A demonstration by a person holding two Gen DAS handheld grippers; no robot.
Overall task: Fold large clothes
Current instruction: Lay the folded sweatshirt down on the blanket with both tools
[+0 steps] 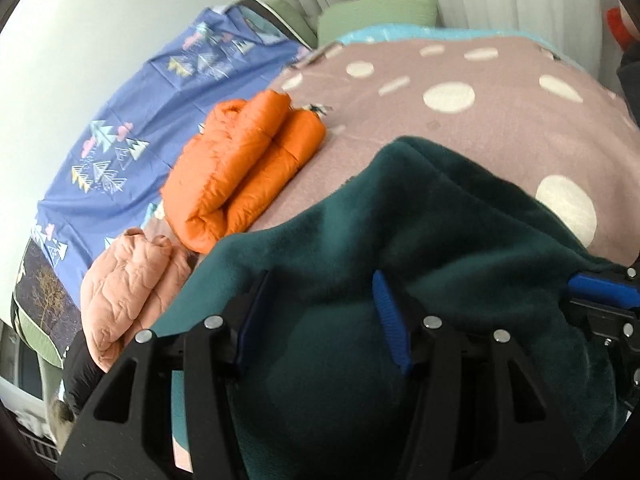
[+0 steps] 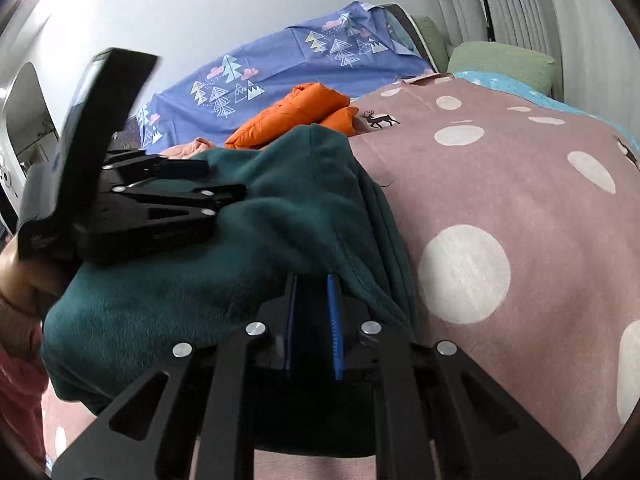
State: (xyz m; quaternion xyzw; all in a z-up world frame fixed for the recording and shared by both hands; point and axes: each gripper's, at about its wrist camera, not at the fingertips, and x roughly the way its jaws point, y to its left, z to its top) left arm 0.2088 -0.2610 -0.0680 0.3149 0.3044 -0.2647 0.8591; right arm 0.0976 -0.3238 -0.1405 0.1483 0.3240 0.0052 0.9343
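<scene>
I am working over a bed whose pink polka-dot blanket (image 2: pixel 500 184) carries the thing I am folding: a dark green fleece garment (image 1: pixel 420 240), bunched in a thick heap at the near edge, directly under both tools.

My left tool (image 1: pixel 320 300) has its blue pads set apart, with a fat roll of the green fleece bulging between them; the cloth fills the gap, so I judge it grasped, though loosely. In the right wrist view it lies on its side across the left of the heap, with a hand (image 2: pixel 20 280) gripping it.

My right tool (image 2: pixel 314 292) is nearly clenched, its pads standing close together at the garment's right edge, where several stacked layers show. Whether that edge is pinched between the pads I cannot tell; the tips vanish under the fold.

To do this step well, I judge both tools should hold matching edges, lift together, and lay the fold flat on the open blanket to the right, smoothing the bulk so layers stay aligned.

No containers are in sight. Beyond the heap an orange puffer jacket (image 1: pixel 244 172) and a peach quilted garment (image 1: pixel 132 288) lie folded, beside a blue patterned sheet (image 1: pixel 140 120).
</scene>
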